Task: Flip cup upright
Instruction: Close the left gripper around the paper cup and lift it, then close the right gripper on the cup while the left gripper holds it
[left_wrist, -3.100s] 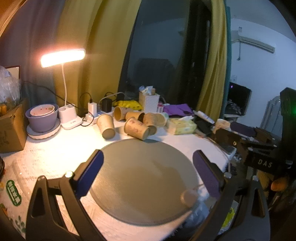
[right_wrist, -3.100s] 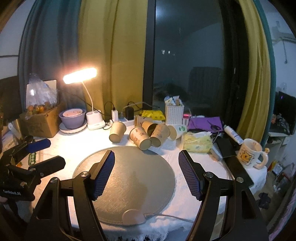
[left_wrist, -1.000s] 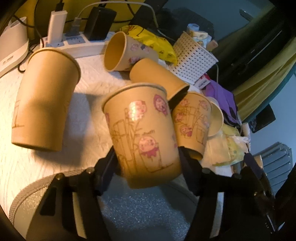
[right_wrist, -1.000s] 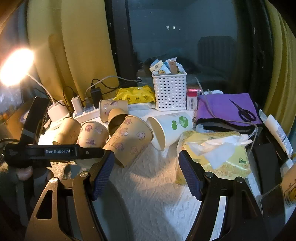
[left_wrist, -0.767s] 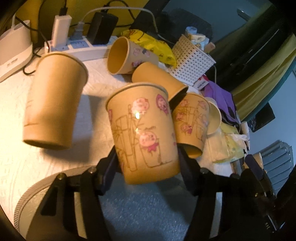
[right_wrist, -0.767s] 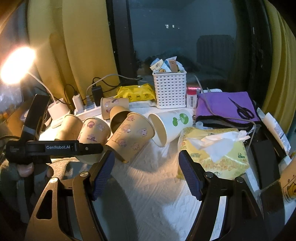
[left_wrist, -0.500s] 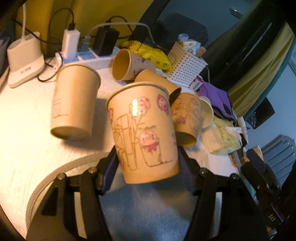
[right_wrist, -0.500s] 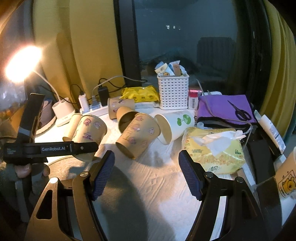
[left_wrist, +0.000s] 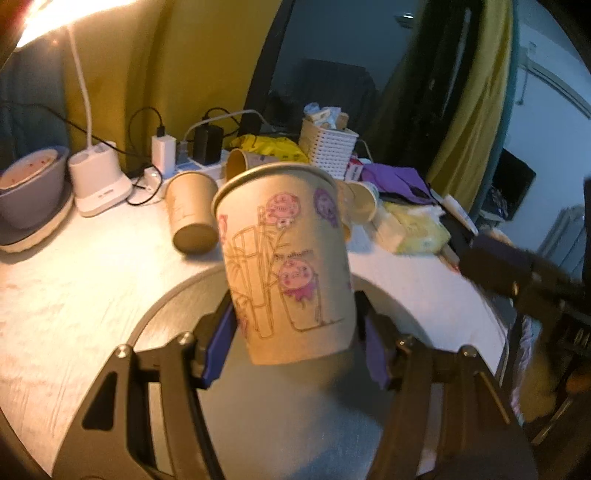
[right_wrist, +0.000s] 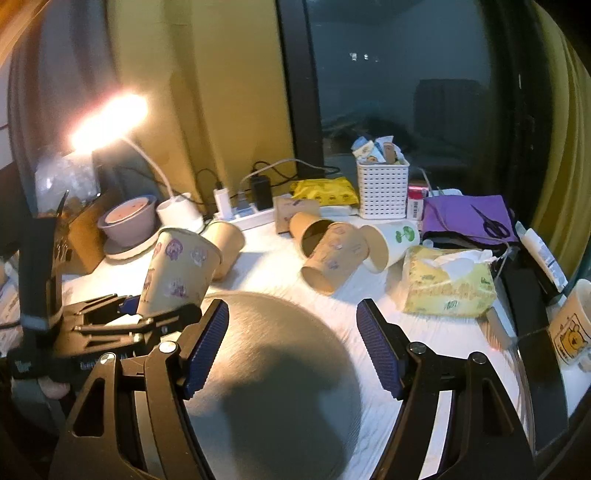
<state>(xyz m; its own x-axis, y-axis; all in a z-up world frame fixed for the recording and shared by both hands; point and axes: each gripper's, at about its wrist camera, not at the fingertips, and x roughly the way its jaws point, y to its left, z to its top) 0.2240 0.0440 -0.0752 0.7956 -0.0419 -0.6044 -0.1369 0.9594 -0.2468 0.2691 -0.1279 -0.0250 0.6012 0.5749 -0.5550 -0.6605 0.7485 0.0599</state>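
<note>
My left gripper (left_wrist: 295, 347) is shut on a brown paper cup (left_wrist: 284, 258) printed with pink pigs and bamboo. It holds the cup mouth up, slightly tilted, above the round grey mat (left_wrist: 280, 417). The same cup (right_wrist: 177, 273) and left gripper (right_wrist: 155, 314) show at the left of the right wrist view. My right gripper (right_wrist: 293, 347) is open and empty over the mat (right_wrist: 280, 369). Several more paper cups lie on their sides behind the mat, among them a plain one (left_wrist: 190, 218) and a printed one (right_wrist: 332, 258).
A lit desk lamp (right_wrist: 110, 118), its white base (left_wrist: 99, 181) and a grey bowl (left_wrist: 29, 192) stand at the back left. A power strip (right_wrist: 240, 214), white basket (right_wrist: 382, 184), yellow tissue pack (right_wrist: 447, 284), purple cloth (right_wrist: 469, 218) and a mug (right_wrist: 570, 328) crowd the back and right.
My left gripper has lifted the printed cup out of the pile and pulled it back over the mat, turning it more upright. The right gripper has drawn back from the cups.
</note>
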